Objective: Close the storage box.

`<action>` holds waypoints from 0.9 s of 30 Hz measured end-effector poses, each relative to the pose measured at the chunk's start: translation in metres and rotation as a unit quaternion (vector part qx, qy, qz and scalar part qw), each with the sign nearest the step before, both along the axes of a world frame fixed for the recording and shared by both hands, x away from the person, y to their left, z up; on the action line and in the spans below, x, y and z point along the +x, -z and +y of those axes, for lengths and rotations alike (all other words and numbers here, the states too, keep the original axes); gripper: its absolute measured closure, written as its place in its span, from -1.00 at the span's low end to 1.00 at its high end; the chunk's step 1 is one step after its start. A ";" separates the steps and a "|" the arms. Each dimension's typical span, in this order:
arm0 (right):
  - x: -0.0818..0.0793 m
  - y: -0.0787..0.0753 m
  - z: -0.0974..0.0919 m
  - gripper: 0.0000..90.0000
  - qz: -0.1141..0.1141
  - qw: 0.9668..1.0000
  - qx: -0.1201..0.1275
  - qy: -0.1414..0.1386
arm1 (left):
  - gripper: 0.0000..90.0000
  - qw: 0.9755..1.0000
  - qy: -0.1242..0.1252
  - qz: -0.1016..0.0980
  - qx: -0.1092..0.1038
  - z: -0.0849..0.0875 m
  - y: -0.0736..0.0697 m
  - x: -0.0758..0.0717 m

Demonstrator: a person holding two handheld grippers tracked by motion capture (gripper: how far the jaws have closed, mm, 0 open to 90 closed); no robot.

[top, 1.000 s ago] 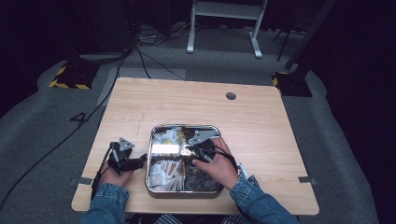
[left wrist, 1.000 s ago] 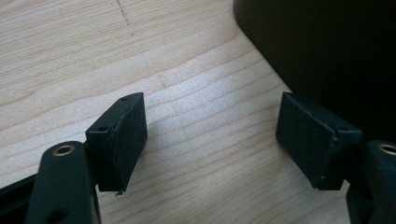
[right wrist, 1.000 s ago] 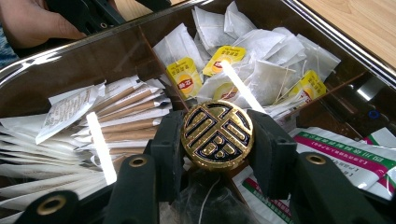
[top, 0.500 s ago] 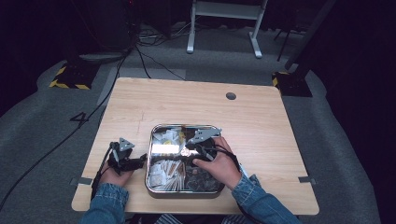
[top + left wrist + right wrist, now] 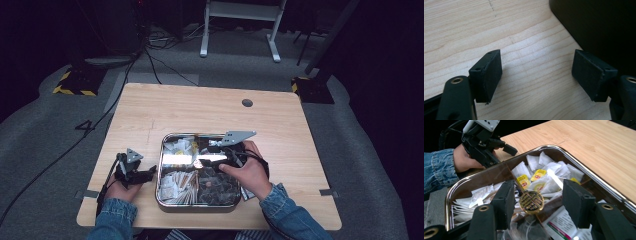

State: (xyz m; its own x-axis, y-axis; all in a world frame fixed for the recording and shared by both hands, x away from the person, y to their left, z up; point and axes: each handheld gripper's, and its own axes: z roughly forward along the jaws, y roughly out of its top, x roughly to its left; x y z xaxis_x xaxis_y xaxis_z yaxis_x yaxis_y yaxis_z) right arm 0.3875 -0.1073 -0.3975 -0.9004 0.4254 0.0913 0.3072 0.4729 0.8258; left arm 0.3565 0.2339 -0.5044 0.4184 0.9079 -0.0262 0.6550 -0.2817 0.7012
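A steel tray [image 5: 159,172] sits at the near middle of the wooden table, split into compartments of sachets and packets. My right gripper [image 5: 206,159] hovers over its middle, pointing left. Its jaws have just been opening and now stand apart with nothing pressed between them [image 5: 539,189]. Below and beyond them a round gold knob [image 5: 532,202] sits on the tray's divider, among white sachets with yellow labels [image 5: 539,173]. My left gripper [image 5: 150,172] rests on the table just left of the tray, open, with bare wood between its pads [image 5: 536,72].
The tray's dark wall [image 5: 599,25] stands close beside the left gripper. From the right gripper's camera, the left gripper [image 5: 504,146] and a denim sleeve [image 5: 437,170] show past the tray's rim [image 5: 584,173]. A cable hole [image 5: 247,103] lies at the table's far side.
My right gripper has lifted and drifted slightly toward the far right over the tray. The left hand and its gripper have stayed put.
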 end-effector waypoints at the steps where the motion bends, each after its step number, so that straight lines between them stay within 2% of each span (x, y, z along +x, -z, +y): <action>1: 0.000 -0.002 -0.003 -0.01 -0.002 1.000 0.000 0.000 | -0.45 1.000 0.001 0.000 -0.001 0.000 0.000 -0.001; 5: 0.001 -0.006 -0.014 -0.01 -0.004 1.000 0.005 0.006 | -0.46 1.000 0.001 0.001 0.000 0.001 0.000 -0.002; 13: 0.004 -0.014 -0.054 -0.01 -0.019 0.999 0.019 0.039 | -0.46 1.000 0.002 0.000 -0.001 0.003 0.000 -0.005; 14: 0.004 -0.014 -0.054 -0.01 -0.019 0.999 0.019 0.039 | -0.46 1.000 0.002 0.000 -0.001 0.003 0.000 -0.005; 20: 0.012 -0.019 -0.094 -0.01 -0.014 0.996 0.032 0.080 | -0.46 1.000 0.002 0.000 -0.001 0.003 0.000 -0.005; 23: 0.013 -0.022 -0.104 -0.02 -0.017 0.995 0.036 0.095 | -0.46 1.000 0.002 0.000 -0.001 0.003 0.000 -0.005; 27: 0.012 -0.024 -0.112 -0.03 -0.031 0.994 0.025 0.104 | -0.46 1.000 0.002 0.000 -0.001 0.004 0.000 -0.005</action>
